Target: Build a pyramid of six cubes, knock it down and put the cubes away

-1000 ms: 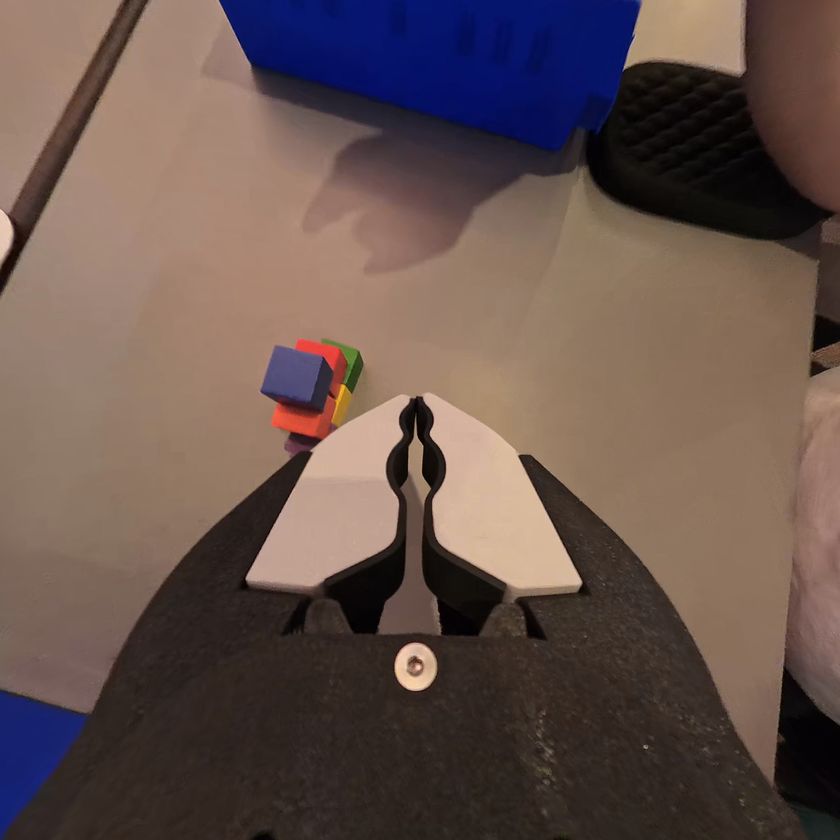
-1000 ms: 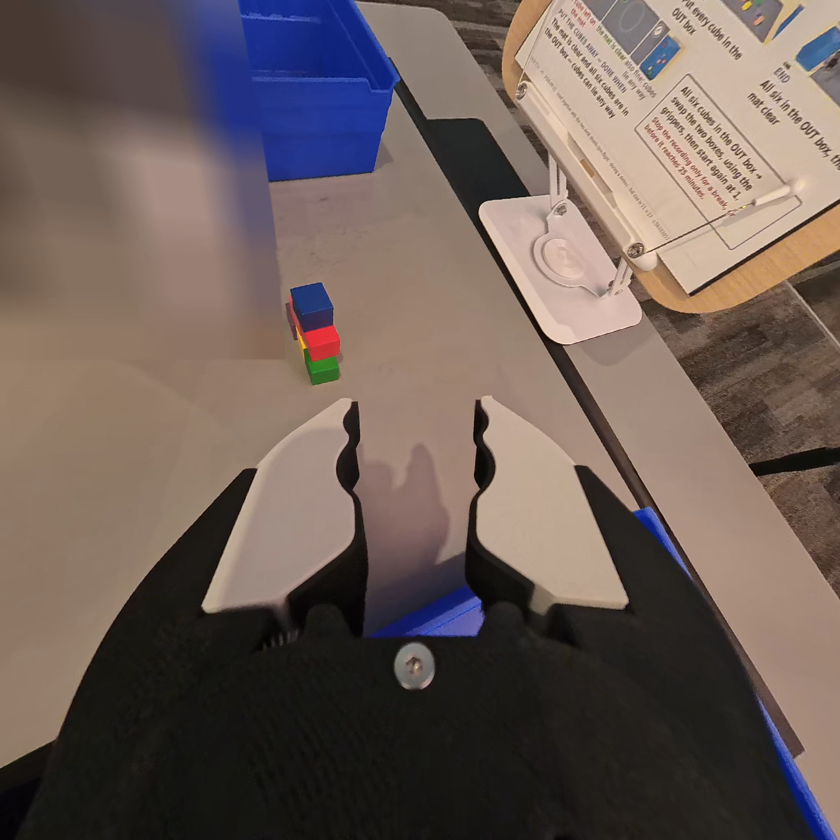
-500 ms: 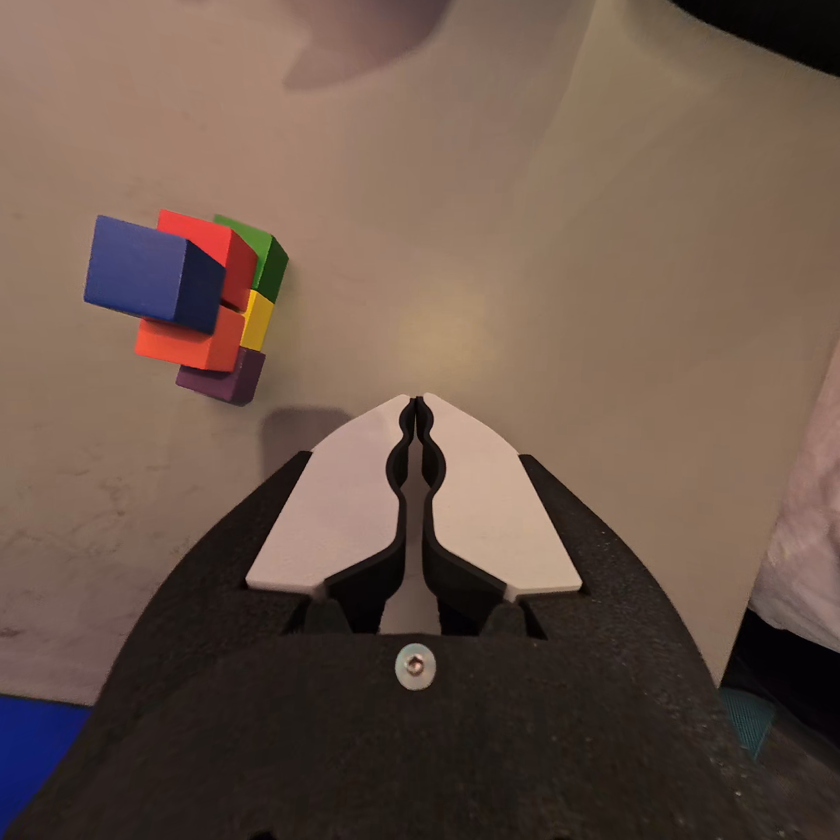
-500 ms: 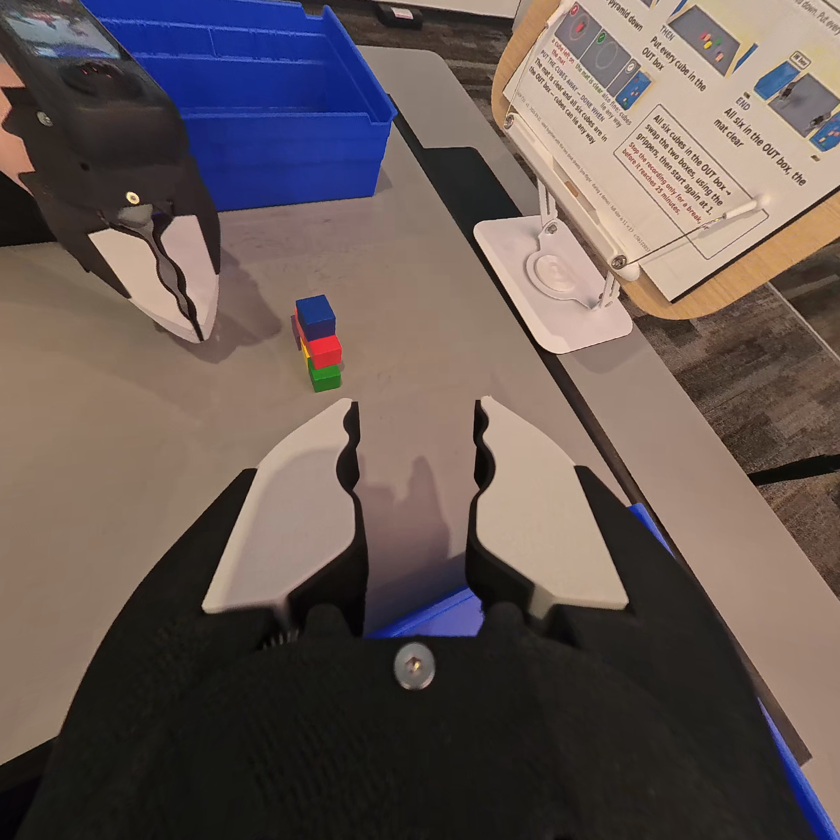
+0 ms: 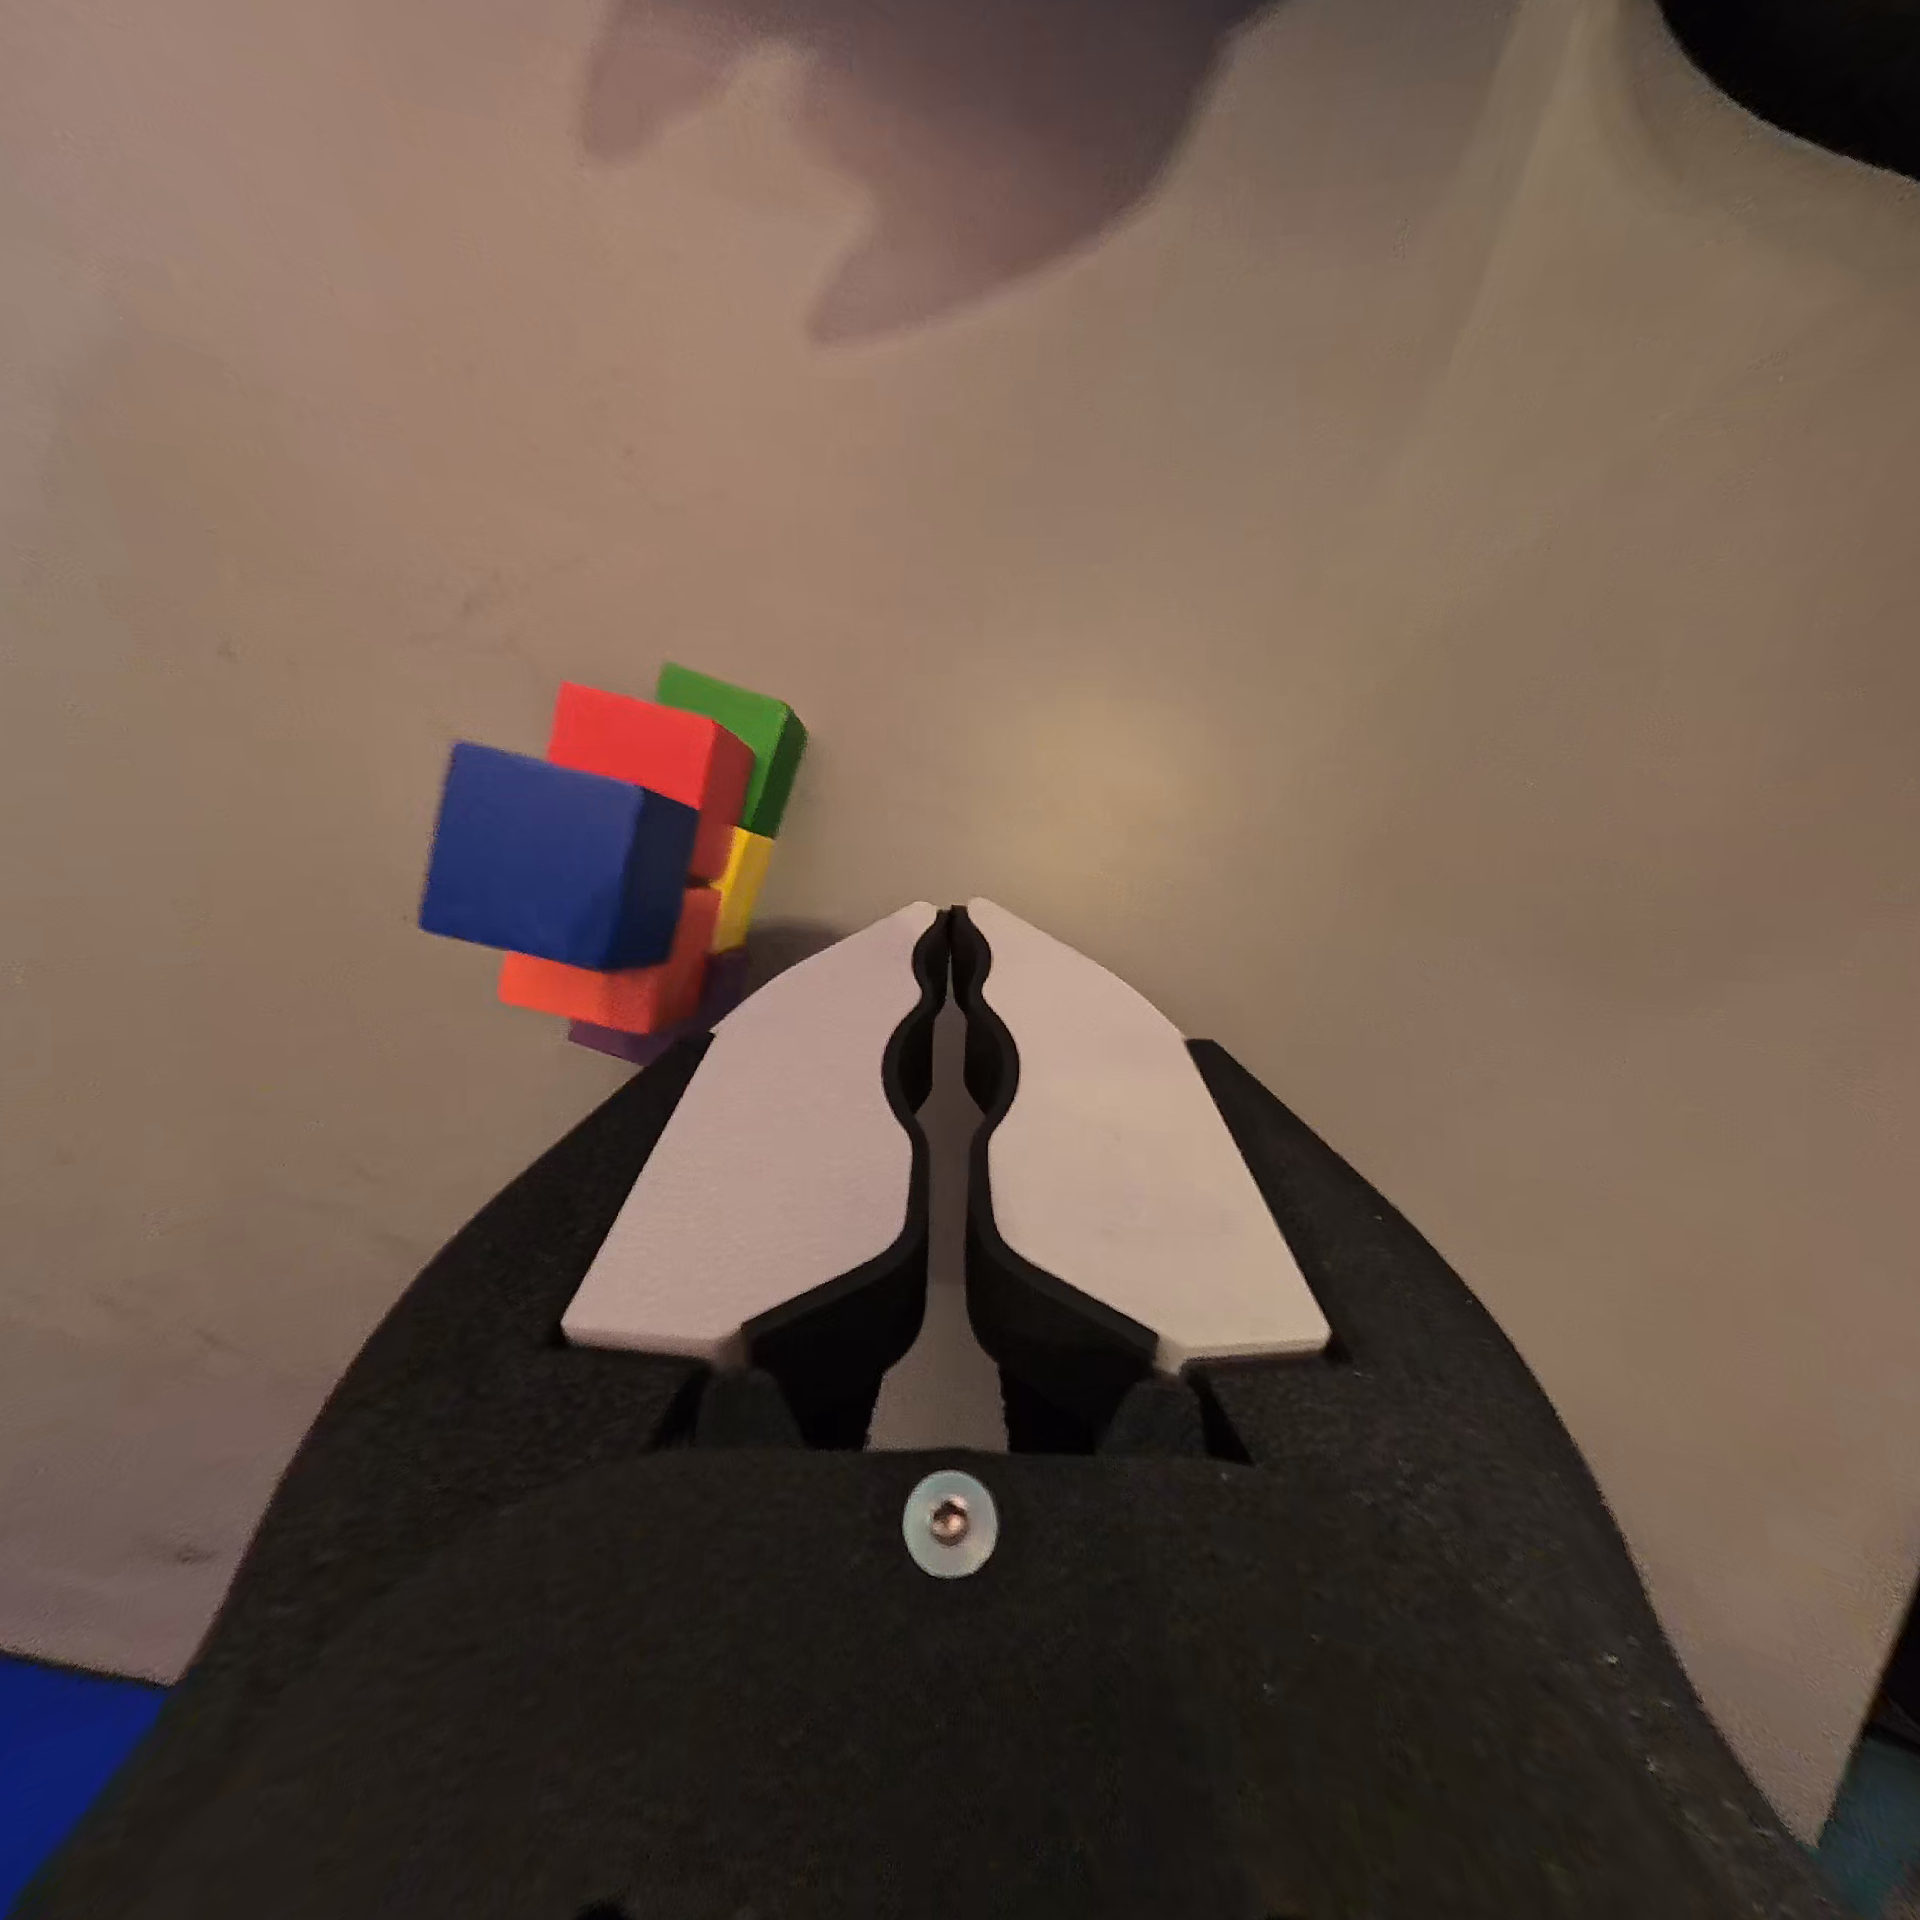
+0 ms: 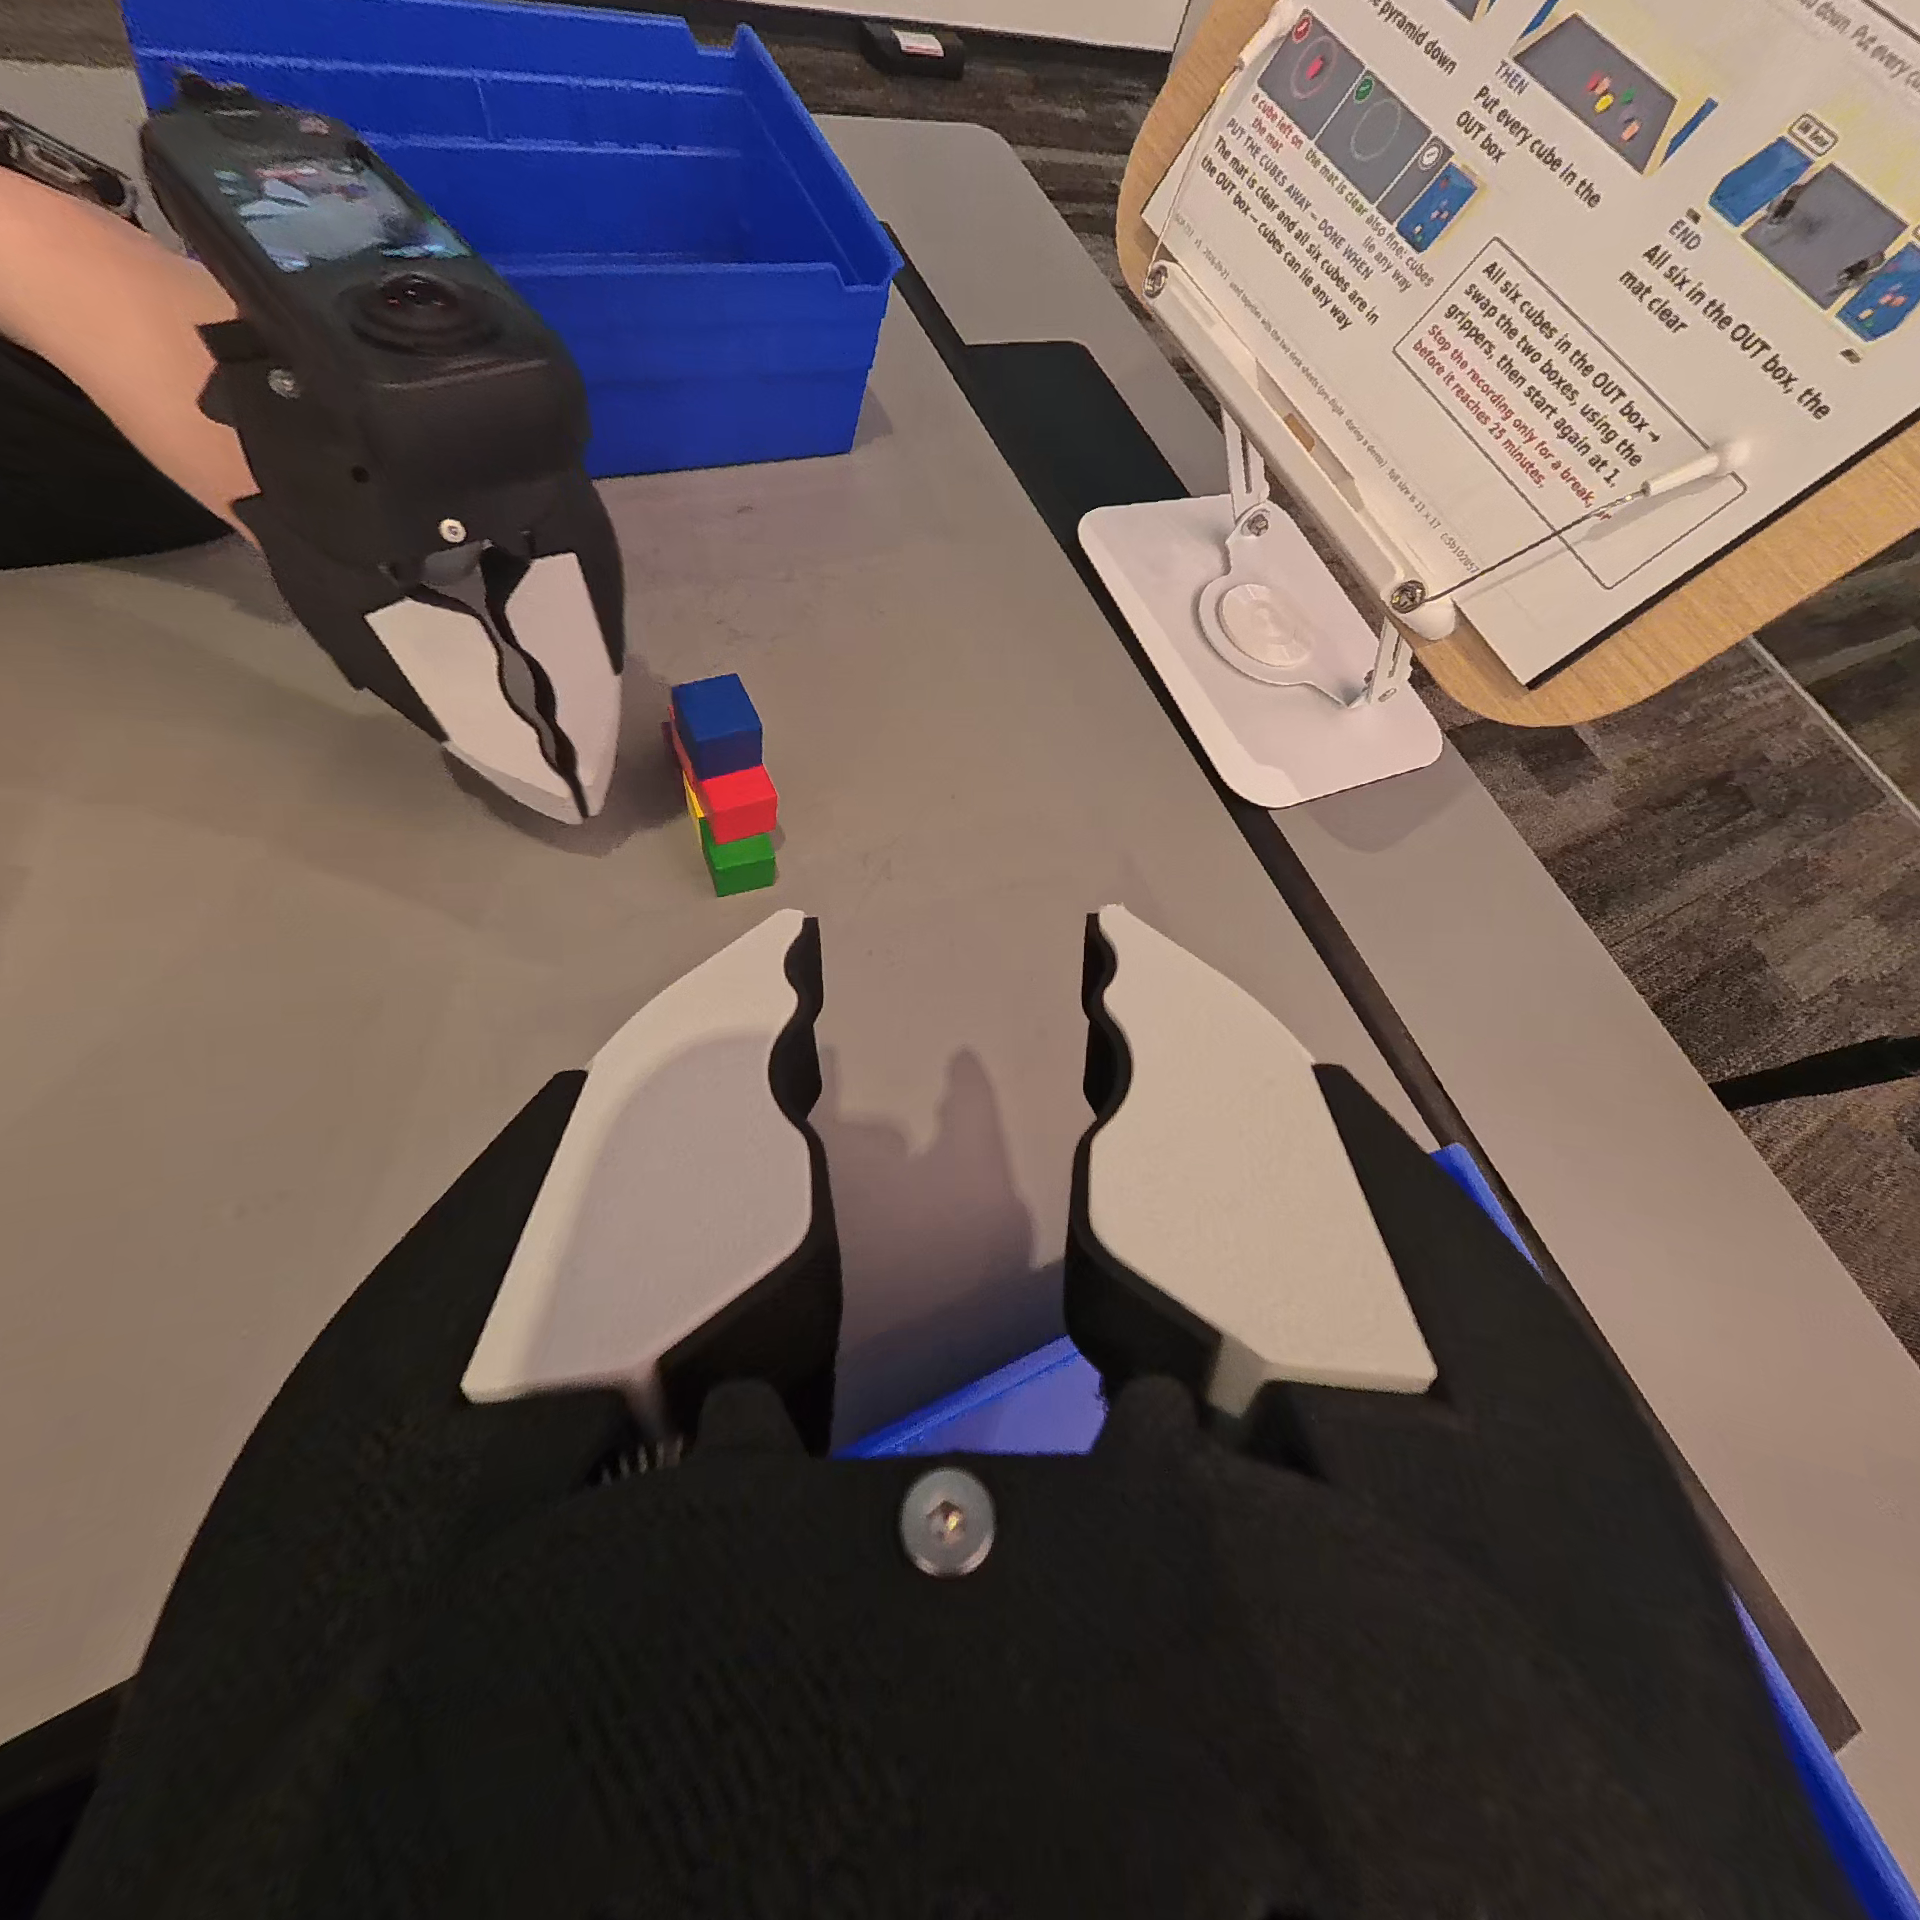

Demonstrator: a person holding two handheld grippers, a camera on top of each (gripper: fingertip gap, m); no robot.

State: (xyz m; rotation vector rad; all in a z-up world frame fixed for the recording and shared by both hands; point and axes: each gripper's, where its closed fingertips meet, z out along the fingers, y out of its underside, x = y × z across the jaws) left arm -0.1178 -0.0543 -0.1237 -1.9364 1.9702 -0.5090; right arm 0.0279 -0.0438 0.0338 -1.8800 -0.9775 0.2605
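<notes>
Right now the pyramid [image 6: 727, 784] stands complete on the grey mat [image 6: 935, 665], and what matters is that it sits just to the left of my left gripper [image 5: 951, 912], seen along the fingers, close beside the tips but, as far as I can tell, not touching. That gripper's fingers are pressed together with nothing between them, forming one blunt wedge pointed down at the mat. In the right wrist view the same wedge [image 6: 577, 800] hangs just beside the stack's base.

From my left wrist view the blue cube [image 5: 551, 847] caps the pile, over the red cube [image 5: 649, 753] and orange cube [image 5: 608, 987], with green cube [image 5: 748, 732], yellow cube [image 5: 750, 868] and purple cube [image 5: 665, 1034] in the bottom row. That row's long axis runs roughly along my left fingers, so I judge a sideways sweep would strike its broad face.

My right gripper [image 6: 951, 925] hovers farther back, its fingers spread wide and holding nothing; the left is clearly the nearer one for the knock.

Beyond the stack the mat lies open before the table edge and the white stand [image 6: 1262, 644]. The blue bin [image 6: 665, 281] waits behind, well apart.
</notes>
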